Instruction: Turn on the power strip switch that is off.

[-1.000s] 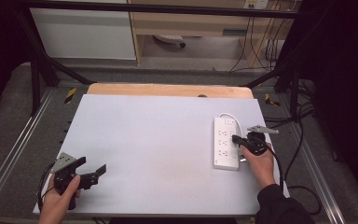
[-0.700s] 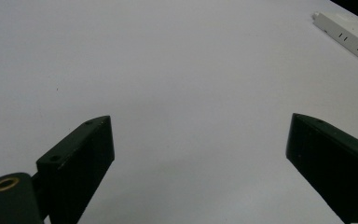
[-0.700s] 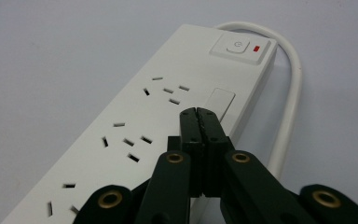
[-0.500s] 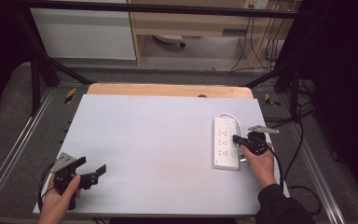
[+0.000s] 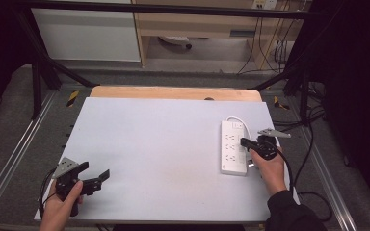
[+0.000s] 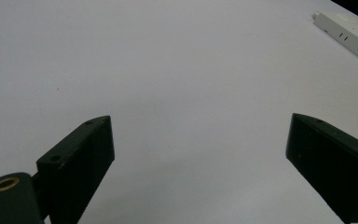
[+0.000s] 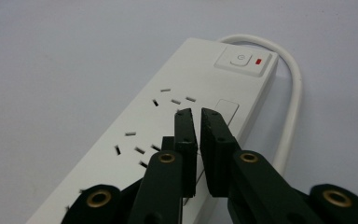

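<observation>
Two claws are in my hands. My right claw (image 7: 198, 119) is pressed almost together, with nothing between its tips. It hangs just over the white power strip (image 5: 233, 147), which lies near the right edge of the desk (image 5: 164, 144), its switch (image 7: 244, 60) at the far end. My left claw (image 5: 94, 177) is spread wide and pinches nothing, down by the near left corner. I think I am about to press or poke the strip. Next I must aim the tips with care.

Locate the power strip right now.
High view: the power strip lies on the table's right side, under the shut right gripper at its near half.
</observation>
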Action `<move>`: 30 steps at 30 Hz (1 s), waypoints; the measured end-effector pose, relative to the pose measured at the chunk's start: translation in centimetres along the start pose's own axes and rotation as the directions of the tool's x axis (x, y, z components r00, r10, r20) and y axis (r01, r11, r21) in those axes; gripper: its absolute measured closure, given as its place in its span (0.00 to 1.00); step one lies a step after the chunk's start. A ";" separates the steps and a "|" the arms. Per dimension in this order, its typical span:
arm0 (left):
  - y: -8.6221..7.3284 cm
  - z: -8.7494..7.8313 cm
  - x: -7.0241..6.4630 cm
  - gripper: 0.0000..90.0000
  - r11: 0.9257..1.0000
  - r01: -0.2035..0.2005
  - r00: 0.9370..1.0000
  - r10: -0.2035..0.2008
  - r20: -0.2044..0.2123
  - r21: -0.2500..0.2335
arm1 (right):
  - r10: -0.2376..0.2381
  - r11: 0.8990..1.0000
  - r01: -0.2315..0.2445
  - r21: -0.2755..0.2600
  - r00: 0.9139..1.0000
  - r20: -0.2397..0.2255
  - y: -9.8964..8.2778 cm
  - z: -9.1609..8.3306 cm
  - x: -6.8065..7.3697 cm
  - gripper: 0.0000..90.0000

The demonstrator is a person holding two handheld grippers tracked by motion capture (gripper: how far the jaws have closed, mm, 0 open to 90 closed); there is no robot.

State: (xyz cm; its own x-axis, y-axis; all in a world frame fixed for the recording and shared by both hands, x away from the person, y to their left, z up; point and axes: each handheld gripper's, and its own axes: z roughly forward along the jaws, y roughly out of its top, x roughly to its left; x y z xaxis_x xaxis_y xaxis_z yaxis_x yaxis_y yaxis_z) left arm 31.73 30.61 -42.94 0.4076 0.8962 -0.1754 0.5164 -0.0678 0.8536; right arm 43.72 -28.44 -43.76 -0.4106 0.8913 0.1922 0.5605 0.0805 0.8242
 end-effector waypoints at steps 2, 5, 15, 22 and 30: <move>0.0 0.0 0.0 0.09 1.000 0.000 1.000 0.000 0.000 -0.001 | 0.001 1.000 -0.001 -0.006 1.000 -0.004 0.1 -0.1 0.1 0.92; 0.0 0.0 0.0 0.09 1.000 0.000 1.000 0.000 0.000 -0.001 | 0.002 1.000 -0.002 -0.007 1.000 -0.011 0.2 -0.2 0.2 0.89; 0.0 0.0 0.0 0.09 1.000 0.003 1.000 -0.003 0.002 -0.002 | 0.018 1.000 -0.018 -0.023 0.999 -0.033 0.5 -0.4 0.3 0.62; -0.1 0.0 0.0 0.09 1.000 0.002 1.000 -0.002 0.003 0.000 | 0.026 0.999 -0.027 -0.029 0.999 -0.020 0.8 -0.5 0.5 0.38; -0.1 -0.1 0.0 0.09 1.000 0.000 1.000 0.000 -0.001 0.001 | 0.018 0.999 -0.017 -0.046 1.000 0.011 1.2 -0.7 0.9 0.14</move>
State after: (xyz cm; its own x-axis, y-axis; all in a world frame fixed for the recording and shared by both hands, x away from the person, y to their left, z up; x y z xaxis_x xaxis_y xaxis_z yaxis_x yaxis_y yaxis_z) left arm 31.62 30.64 -42.96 0.4072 0.8965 -0.1748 0.5171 -0.0685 0.8532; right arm 43.54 -27.81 -42.23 -0.3930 0.8973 0.2012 0.5342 0.0447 0.8442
